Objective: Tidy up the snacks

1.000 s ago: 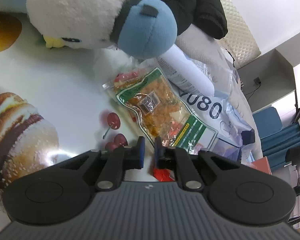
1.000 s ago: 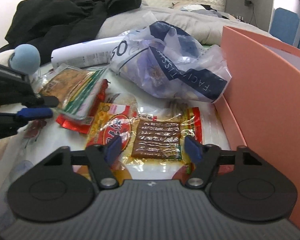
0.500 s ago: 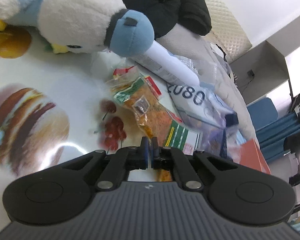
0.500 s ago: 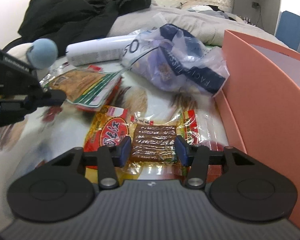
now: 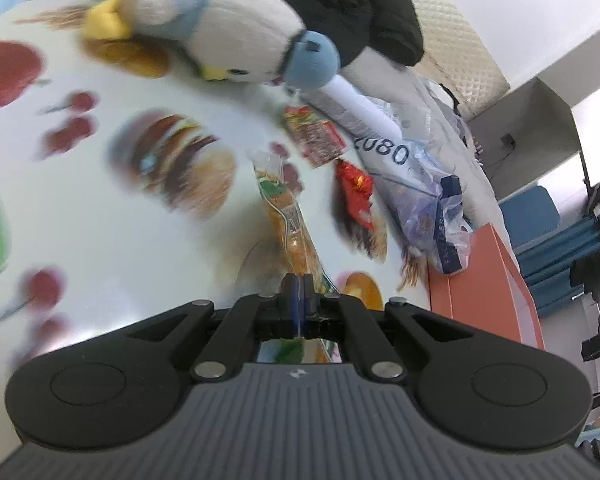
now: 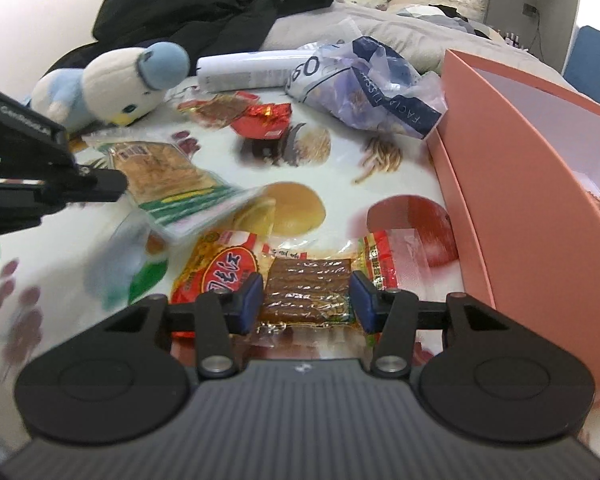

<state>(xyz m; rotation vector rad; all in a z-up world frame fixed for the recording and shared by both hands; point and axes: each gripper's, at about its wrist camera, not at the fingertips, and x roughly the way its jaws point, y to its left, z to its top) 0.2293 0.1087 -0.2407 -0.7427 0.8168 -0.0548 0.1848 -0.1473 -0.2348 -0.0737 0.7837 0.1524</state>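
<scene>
My left gripper (image 5: 298, 284) is shut on the corner of a green-and-orange snack packet (image 5: 288, 216), which hangs off the printed tablecloth (image 5: 100, 240). In the right wrist view this left gripper (image 6: 116, 186) holds the packet (image 6: 168, 184) tilted at the left. My right gripper (image 6: 306, 300) has its blue pads against both sides of a clear packet of brown sticks (image 6: 308, 284). A red-and-yellow packet (image 6: 216, 268) lies beside and partly under it. An open pink box (image 6: 520, 184) stands at the right.
A red foil packet (image 6: 264, 120) and a brown-and-red packet (image 6: 220, 108) lie further back. Behind them are a blue-and-white plush toy (image 6: 116, 80), a white tube (image 6: 244, 72), a crumpled plastic bag (image 6: 372, 92) and a black jacket (image 6: 204, 4).
My left gripper closed on the green-and-orange packet and drew it back from the pile, off the cloth. The right gripper narrowed onto the brown packet and pulled back with it.
</scene>
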